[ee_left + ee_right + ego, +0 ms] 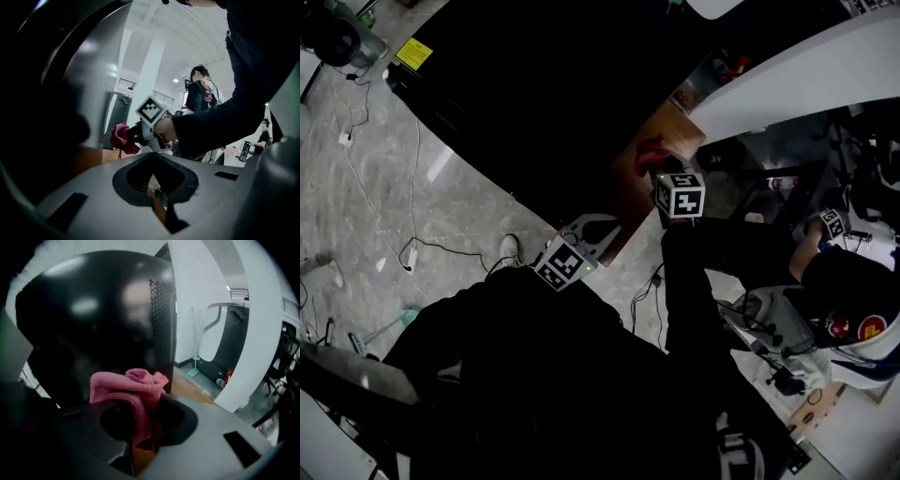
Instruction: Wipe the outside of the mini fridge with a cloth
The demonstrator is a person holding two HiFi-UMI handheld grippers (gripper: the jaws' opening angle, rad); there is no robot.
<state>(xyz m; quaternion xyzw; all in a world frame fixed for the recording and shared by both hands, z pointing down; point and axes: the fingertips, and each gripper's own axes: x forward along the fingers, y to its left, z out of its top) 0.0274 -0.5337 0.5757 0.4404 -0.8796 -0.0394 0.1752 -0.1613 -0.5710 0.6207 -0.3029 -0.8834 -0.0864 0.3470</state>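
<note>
The mini fridge (553,84) is a big glossy black box filling the upper middle of the head view. In the right gripper view its dark side (93,319) is close ahead, with a mesh vent strip (160,319) along its edge. My right gripper (656,171) is shut on a bunched pink cloth (136,390), which it holds against the fridge's lower corner (649,155). The left gripper view shows the same cloth (123,139) and the marker cube (151,111). My left gripper (598,232) hangs beside the fridge, jaws together with nothing in them (159,201).
The fridge stands on a wooden base (680,127) over a grey marble floor (441,187) strewn with cables (412,248). A white curved counter (806,80) runs at the upper right. Another person (853,281) sits at the right.
</note>
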